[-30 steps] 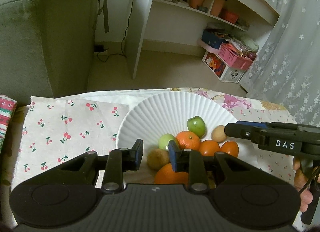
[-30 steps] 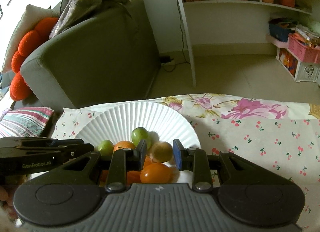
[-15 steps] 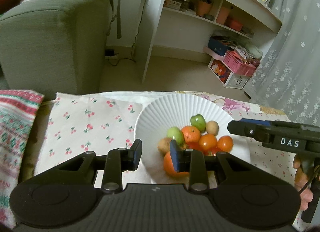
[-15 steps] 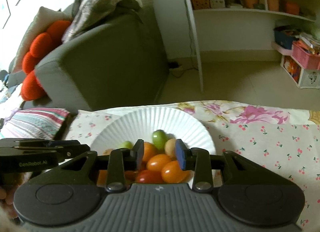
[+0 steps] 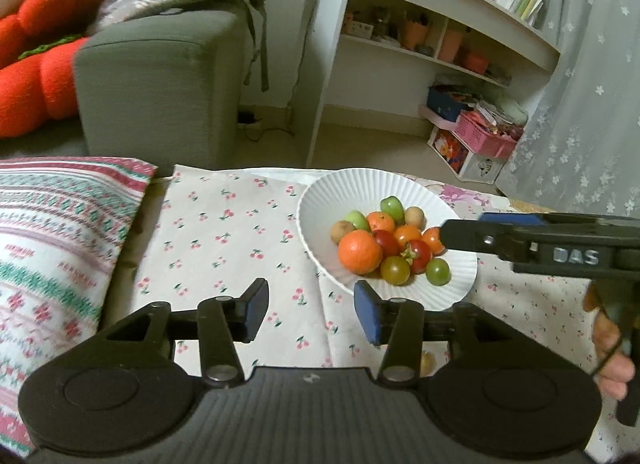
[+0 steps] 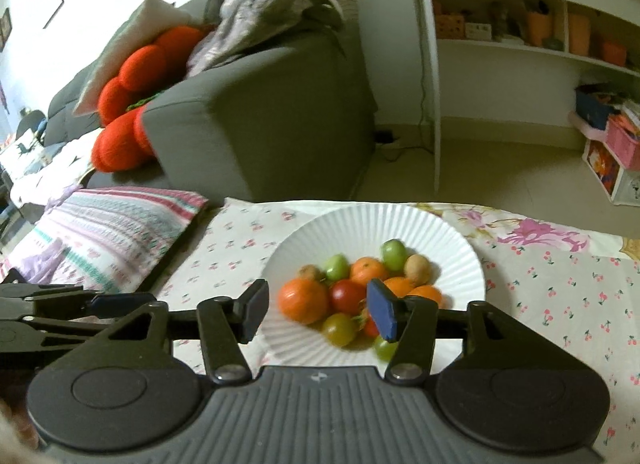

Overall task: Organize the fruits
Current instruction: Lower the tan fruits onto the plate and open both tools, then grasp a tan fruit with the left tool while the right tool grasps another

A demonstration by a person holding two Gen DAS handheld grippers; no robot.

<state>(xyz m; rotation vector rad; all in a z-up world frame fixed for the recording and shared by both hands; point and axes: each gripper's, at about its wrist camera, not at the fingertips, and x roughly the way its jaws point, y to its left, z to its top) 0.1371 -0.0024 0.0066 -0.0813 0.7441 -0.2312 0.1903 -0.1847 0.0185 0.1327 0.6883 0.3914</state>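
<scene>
The fruits are all together in a heap on the white fluted plate, which stands on a cherry-print cloth. At the near left of the heap lies the big orange; behind it are a smaller orange, two green fruits and two brownish ones, and at the front some cherry tomatoes in red, olive and green. The left gripper hangs above the cloth, just beside the near edge of the plate, with its jaws wide apart and nothing between them. The right gripper is also released and empty, and it hovers above the near part of the heap. I judge that no fruit is being handled at this moment, and the heap looks already gathered, so the step is probably to check or correct the arrangement. To do it well, I would come down on one fruit at the outside of the heap, for example the green tomato near the rim, and close softly, because tomatoes are easily crushed and round fruits roll when a neighbour is pushed.
</scene>
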